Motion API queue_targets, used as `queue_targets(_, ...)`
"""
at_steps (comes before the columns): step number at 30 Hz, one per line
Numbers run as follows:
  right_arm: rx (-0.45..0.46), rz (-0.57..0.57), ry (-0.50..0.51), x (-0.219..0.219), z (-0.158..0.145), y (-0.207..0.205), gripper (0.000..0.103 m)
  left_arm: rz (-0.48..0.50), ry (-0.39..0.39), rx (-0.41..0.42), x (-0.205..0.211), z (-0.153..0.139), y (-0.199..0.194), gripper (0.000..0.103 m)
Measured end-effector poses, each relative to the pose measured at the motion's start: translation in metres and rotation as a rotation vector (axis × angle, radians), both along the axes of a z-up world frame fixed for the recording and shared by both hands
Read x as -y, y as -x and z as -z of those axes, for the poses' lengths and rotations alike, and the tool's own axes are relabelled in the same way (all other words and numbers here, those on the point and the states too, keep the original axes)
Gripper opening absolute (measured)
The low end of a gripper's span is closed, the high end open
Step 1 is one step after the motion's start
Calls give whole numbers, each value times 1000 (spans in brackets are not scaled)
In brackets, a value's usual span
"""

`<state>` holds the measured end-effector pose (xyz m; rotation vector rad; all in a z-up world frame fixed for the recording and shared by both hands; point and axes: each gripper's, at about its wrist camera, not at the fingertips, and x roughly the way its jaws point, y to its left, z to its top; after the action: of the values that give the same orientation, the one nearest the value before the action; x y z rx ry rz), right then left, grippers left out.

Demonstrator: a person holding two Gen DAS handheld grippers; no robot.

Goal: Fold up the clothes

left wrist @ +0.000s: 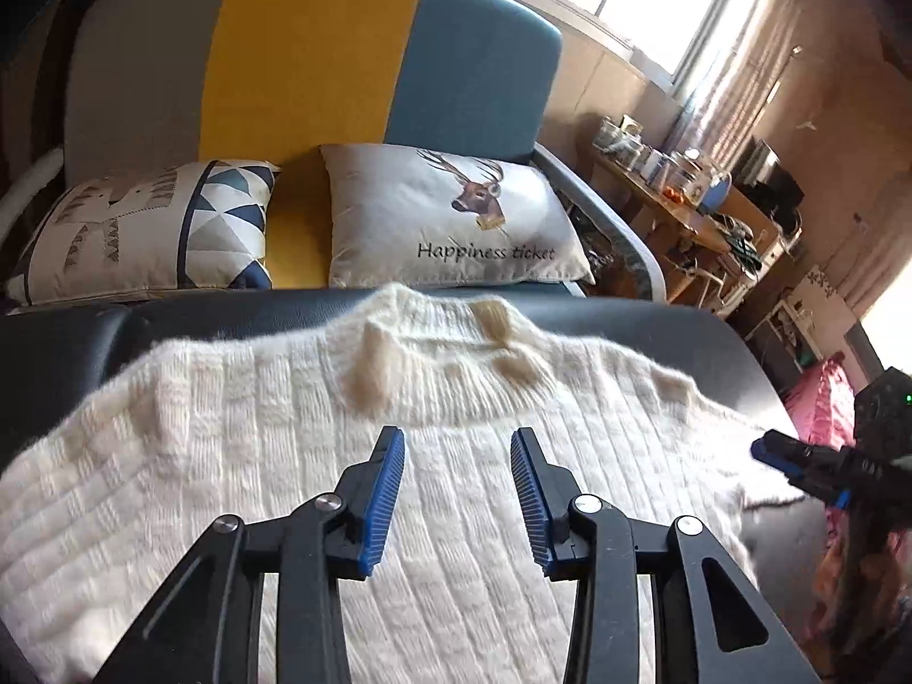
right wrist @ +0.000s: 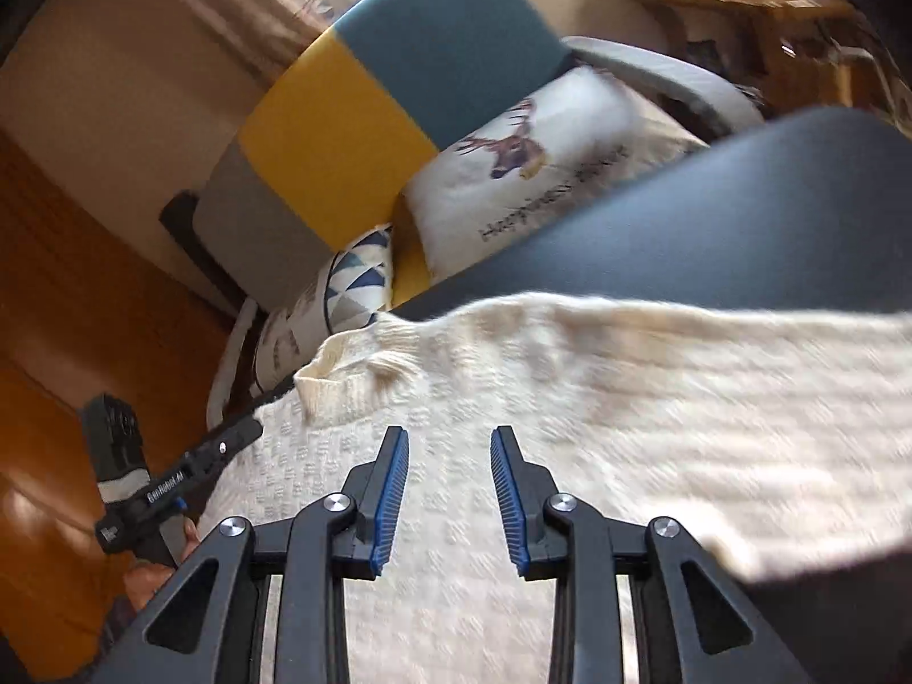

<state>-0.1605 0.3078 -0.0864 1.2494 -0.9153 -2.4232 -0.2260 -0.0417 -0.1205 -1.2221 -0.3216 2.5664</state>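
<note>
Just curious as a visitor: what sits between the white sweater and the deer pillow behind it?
Only a bare strip of the dark padded surface separates the white sweater from the deer pillow, clearest in the left wrist view.

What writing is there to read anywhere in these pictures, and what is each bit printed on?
"Happiness ticket": on the deer pillow against the sofa back.
"GenRobot.AI", as best it reads, small and tilted: on the side of the left gripper, seen from the right wrist view.
Markings on the right gripper: too small to read.
Items on the wooden side table: too small to read.
</note>
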Motion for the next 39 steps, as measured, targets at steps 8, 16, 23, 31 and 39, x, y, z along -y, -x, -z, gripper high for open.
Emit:
queue_targets(8, 70, 712, 237, -221, 26, -176, 35, 55, 24, 104, -42, 35, -94, 40)
queue_targets(16, 112, 896, 402, -295, 73, -183, 35, 31, 51, 159, -55, 46, -124, 44)
queue_targets(23, 56, 908, 438, -305, 87, -160, 34, 31, 62, 178, -59, 47, -123, 51)
queue_targets(31, 70, 796, 200, -292, 76, -131, 8, 44, 69, 176, -65, 48, -123, 59)
queue_targets(39, -31, 531, -91, -237, 18, -79, 8, 38, 22, 217, -62, 44, -118, 60)
